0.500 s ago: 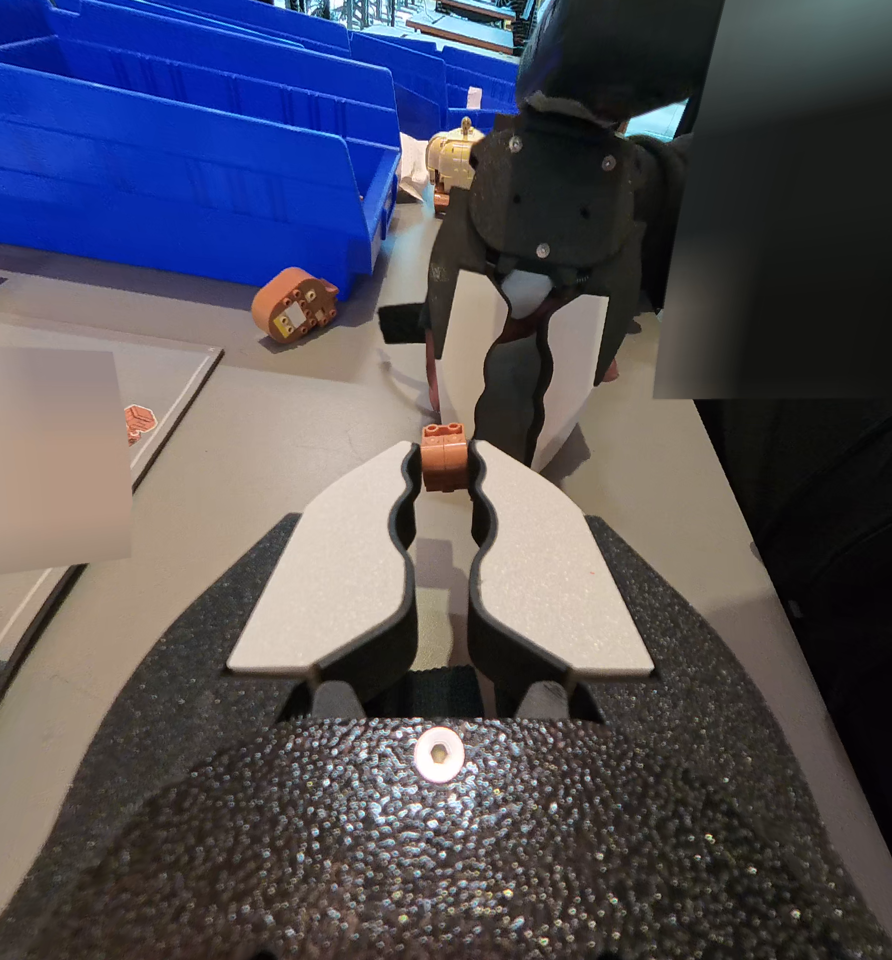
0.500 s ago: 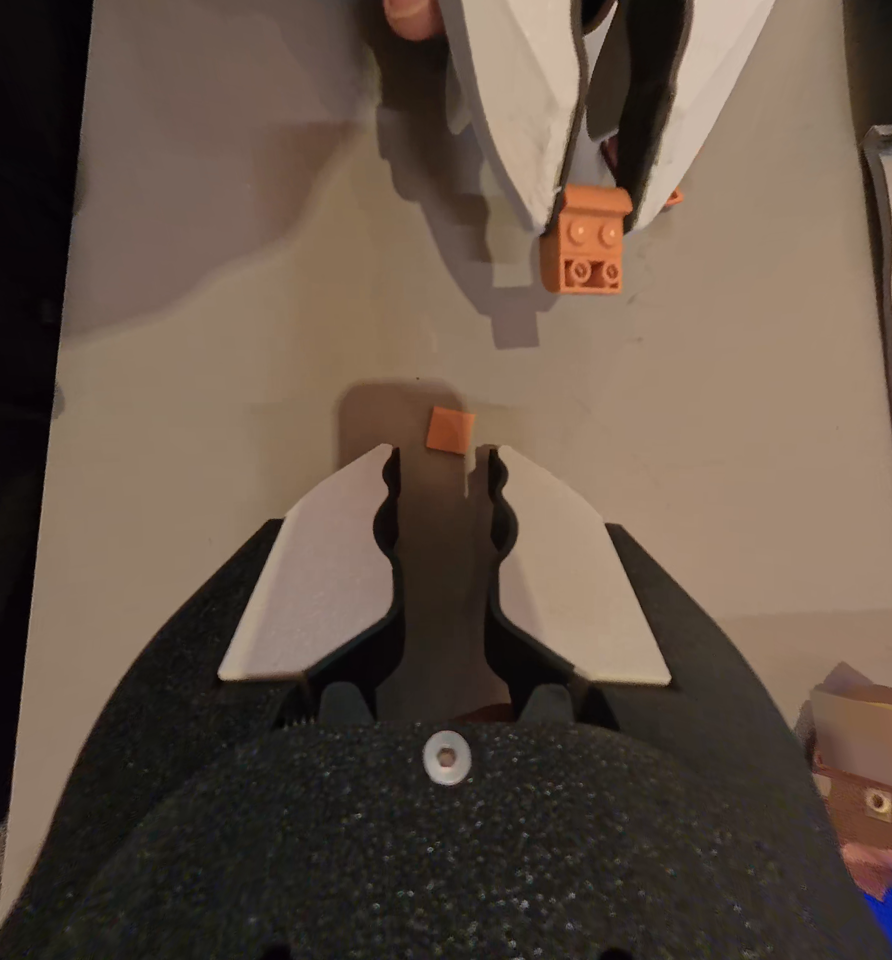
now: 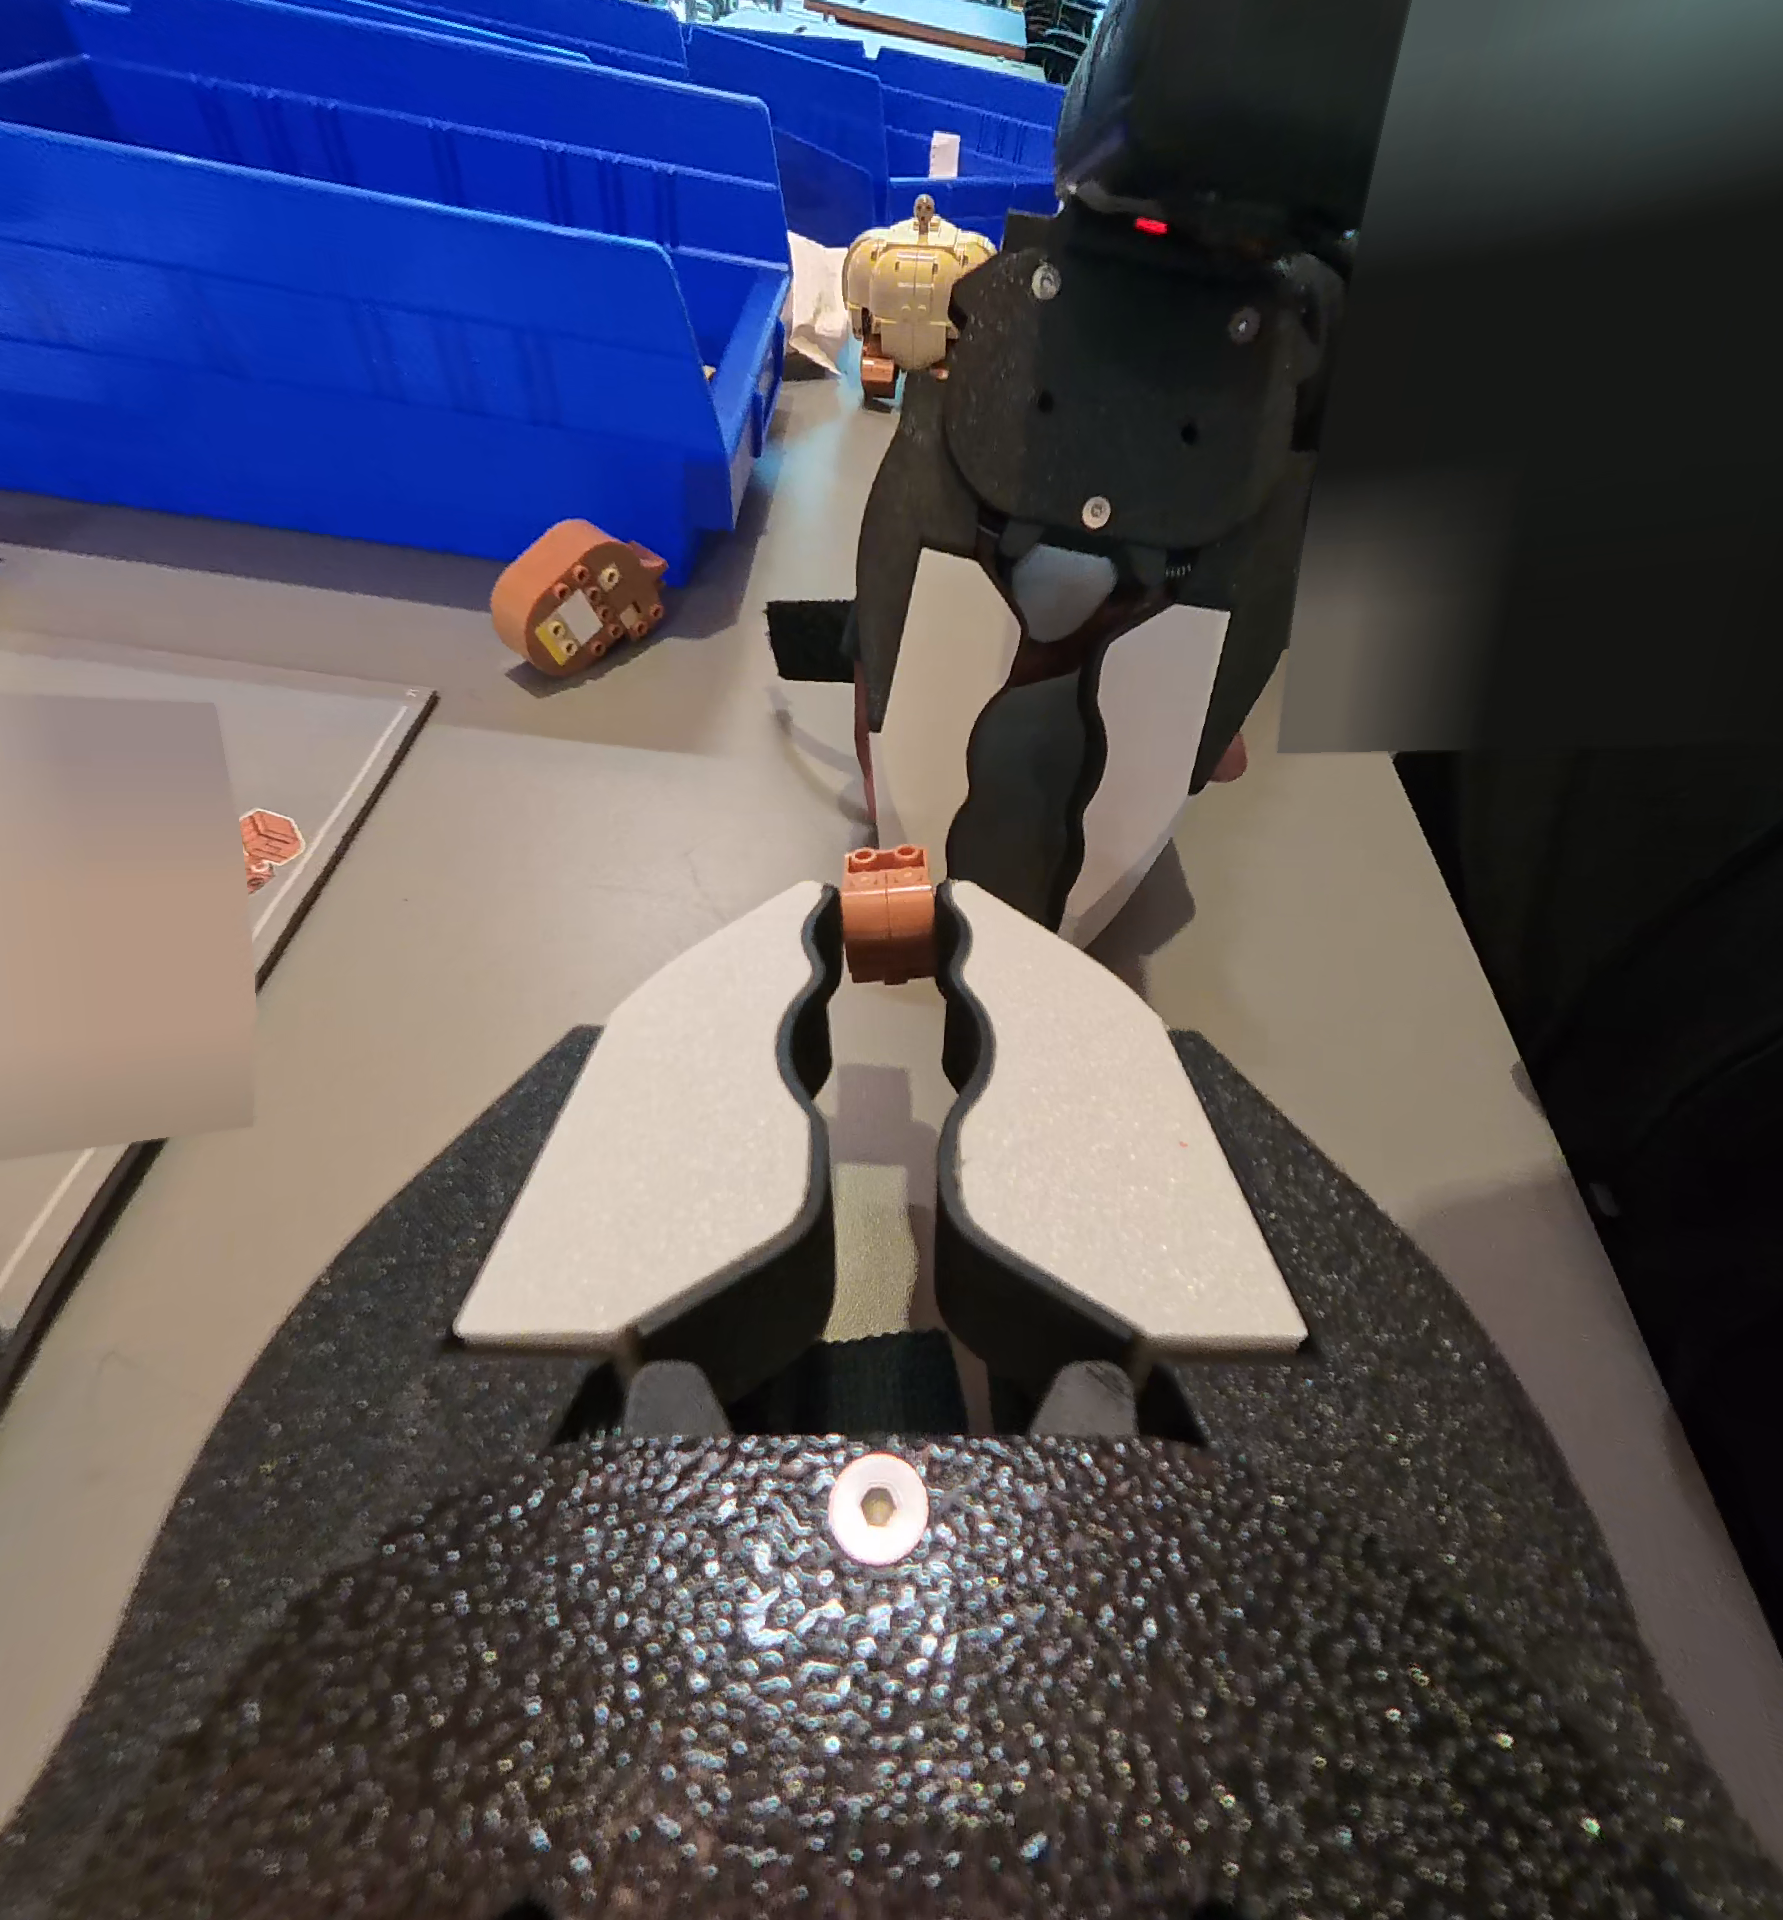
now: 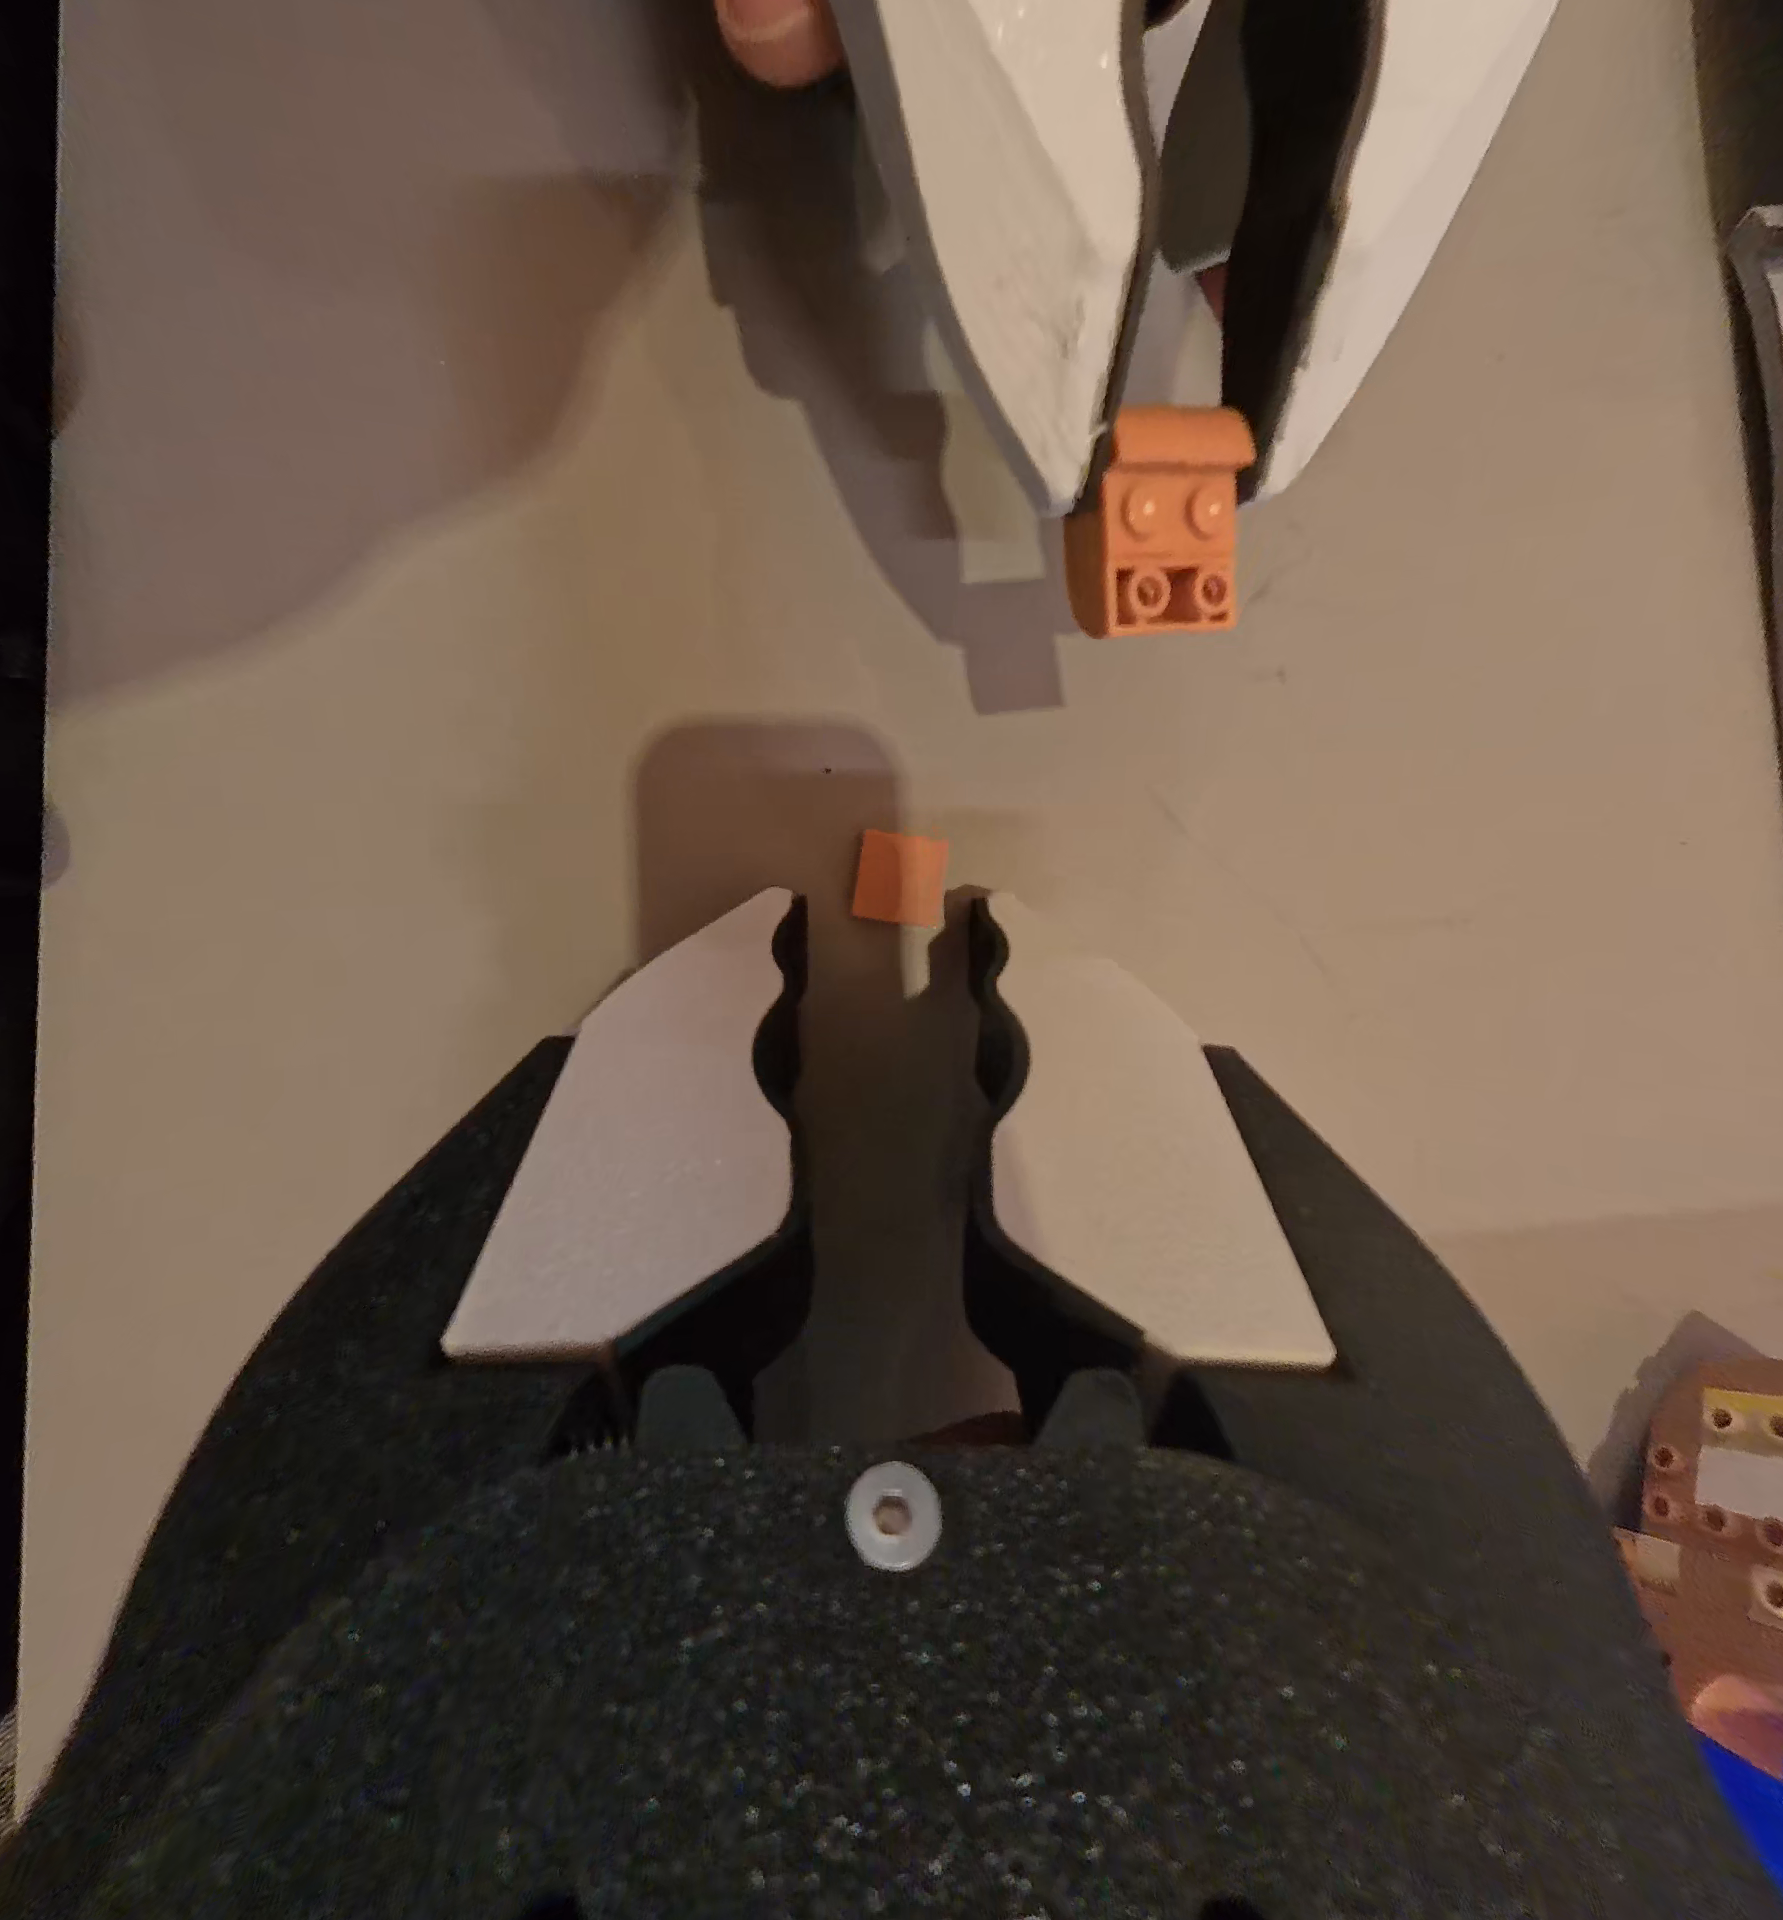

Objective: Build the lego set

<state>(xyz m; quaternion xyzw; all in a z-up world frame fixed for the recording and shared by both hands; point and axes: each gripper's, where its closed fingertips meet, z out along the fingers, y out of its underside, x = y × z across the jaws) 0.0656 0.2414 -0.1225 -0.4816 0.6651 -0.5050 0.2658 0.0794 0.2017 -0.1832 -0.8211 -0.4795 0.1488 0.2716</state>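
- Left gripper (image 3: 887,925) had its fingers clamped on a small orange-brown brick assy (image 3: 887,920); both pads pressed its sides, studs facing up and away, held clear of the table (image 3: 554,852).
- Same assy seen from the right wrist view (image 4: 1157,540), pinched at the tips of the left gripper, far side of the scene.
- Right gripper (image 4: 882,909) pointed down at the table, fingers apart, nothing gripped.
- A small orange tile (image 4: 899,878) lay flat on the table just past the right gripper's tips, nearer its right finger, not touched by either pad.
- Rounded brown brick build (image 3: 575,613) lay far left, next to blue bins (image 3: 347,343).
- Tan brick figure (image 3: 913,296) stood farther back.
- Booklet (image 3: 347,748) lay at left.
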